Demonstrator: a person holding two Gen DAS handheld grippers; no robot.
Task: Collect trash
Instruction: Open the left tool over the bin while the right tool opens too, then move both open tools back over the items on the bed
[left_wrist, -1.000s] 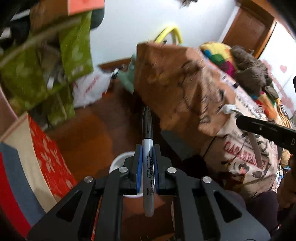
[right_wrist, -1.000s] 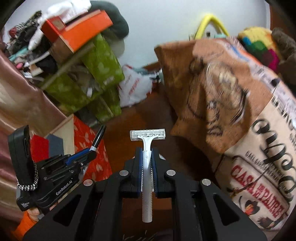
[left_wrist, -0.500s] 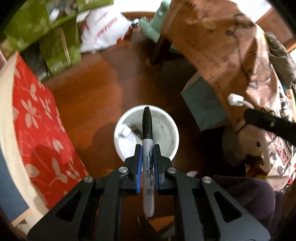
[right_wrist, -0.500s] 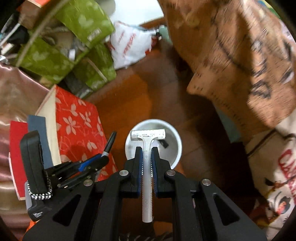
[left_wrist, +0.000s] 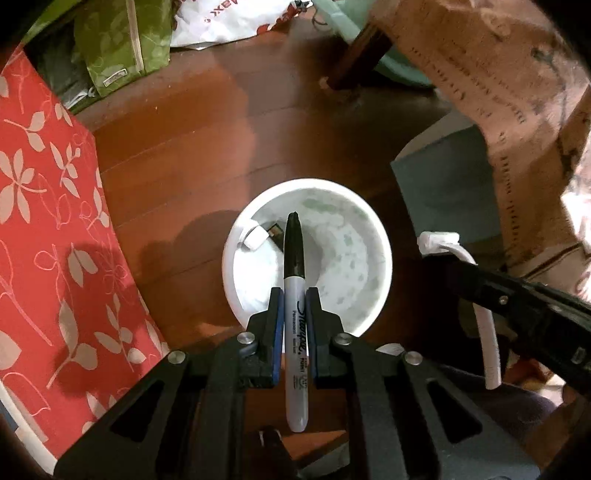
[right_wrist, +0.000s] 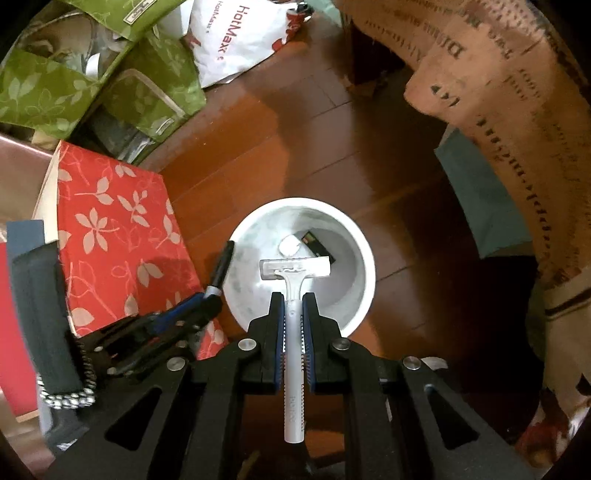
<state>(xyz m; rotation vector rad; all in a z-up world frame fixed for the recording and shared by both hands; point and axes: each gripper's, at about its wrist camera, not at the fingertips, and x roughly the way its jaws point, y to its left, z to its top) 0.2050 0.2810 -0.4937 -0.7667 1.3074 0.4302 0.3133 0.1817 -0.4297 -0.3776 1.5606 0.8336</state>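
My left gripper (left_wrist: 294, 295) is shut on a black-capped Sharpie marker (left_wrist: 294, 258), held over a white round bin (left_wrist: 380, 258) on the wood floor. My right gripper (right_wrist: 294, 299) is shut on a white disposable razor (right_wrist: 294, 269), its head over the same bin (right_wrist: 364, 258). The bin holds a small white piece (right_wrist: 290, 245) and a dark flat item (right_wrist: 317, 247). The left gripper with its marker (right_wrist: 221, 266) shows at the left of the right wrist view; the right gripper's finger (left_wrist: 517, 295) and razor head (left_wrist: 437, 242) show at the right of the left wrist view.
A red floral box (right_wrist: 118, 221) lies left of the bin. Green leafy bags (right_wrist: 74, 74) and a white plastic bag (right_wrist: 236, 37) are beyond it. A brown printed sack (right_wrist: 517, 110) and a teal box (right_wrist: 487, 199) stand on the right.
Both grippers have tilted down from facing the room to pointing at the bin and moved closer over it, still holding the marker and razor.
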